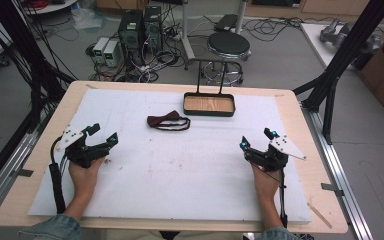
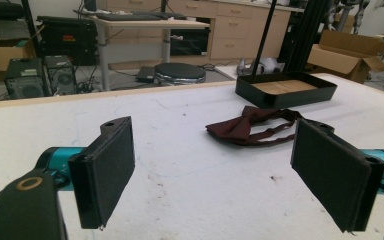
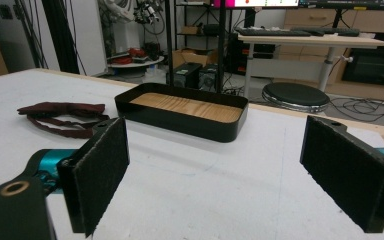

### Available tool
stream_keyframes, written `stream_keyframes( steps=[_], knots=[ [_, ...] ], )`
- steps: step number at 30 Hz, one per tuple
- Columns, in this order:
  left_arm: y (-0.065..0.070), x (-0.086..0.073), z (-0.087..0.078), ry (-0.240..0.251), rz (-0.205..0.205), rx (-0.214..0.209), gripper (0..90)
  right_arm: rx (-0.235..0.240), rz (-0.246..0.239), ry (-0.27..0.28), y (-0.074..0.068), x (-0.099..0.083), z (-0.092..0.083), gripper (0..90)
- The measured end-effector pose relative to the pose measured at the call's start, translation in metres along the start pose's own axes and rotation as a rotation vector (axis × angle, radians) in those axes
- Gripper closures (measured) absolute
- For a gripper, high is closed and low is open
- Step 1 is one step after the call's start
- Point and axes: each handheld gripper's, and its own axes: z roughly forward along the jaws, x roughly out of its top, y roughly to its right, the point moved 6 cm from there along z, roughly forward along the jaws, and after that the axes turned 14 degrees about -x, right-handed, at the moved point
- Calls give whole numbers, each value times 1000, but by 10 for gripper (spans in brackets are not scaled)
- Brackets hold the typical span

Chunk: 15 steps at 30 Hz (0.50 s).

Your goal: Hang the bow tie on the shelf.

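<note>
A dark red bow tie (image 1: 168,120) with its strap lies on the white mat, left of a black tray (image 1: 209,112) with a wooden floor. In the left gripper view the bow tie (image 2: 250,127) lies ahead between the jaws, the tray (image 2: 285,95) behind it. The right gripper view has the tray (image 3: 180,120) ahead and the bow tie (image 3: 65,115) at the left. My left gripper (image 1: 103,134) rests open at the mat's left, holding nothing. My right gripper (image 1: 256,139) rests open at the mat's right, holding nothing. Both are well short of the bow tie.
The white mat (image 1: 180,165) covers most of the wooden table (image 1: 300,125). A black handle frame (image 1: 212,75) rises behind the tray. A stool (image 1: 228,46), computers and cables stand on the floor beyond the far edge. Black frame posts (image 1: 340,60) stand at the right.
</note>
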Motion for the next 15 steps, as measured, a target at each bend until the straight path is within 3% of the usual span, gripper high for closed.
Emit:
stream_keyframes(
  steps=[6,15],
  knots=[
    [1,0,0,4,-19,-6,175,-4,0,1,1,0,1,115],
    [4,-2,4,-19,19,-13,189,-7,-8,-7,0,-1,1,115]
  ],
)
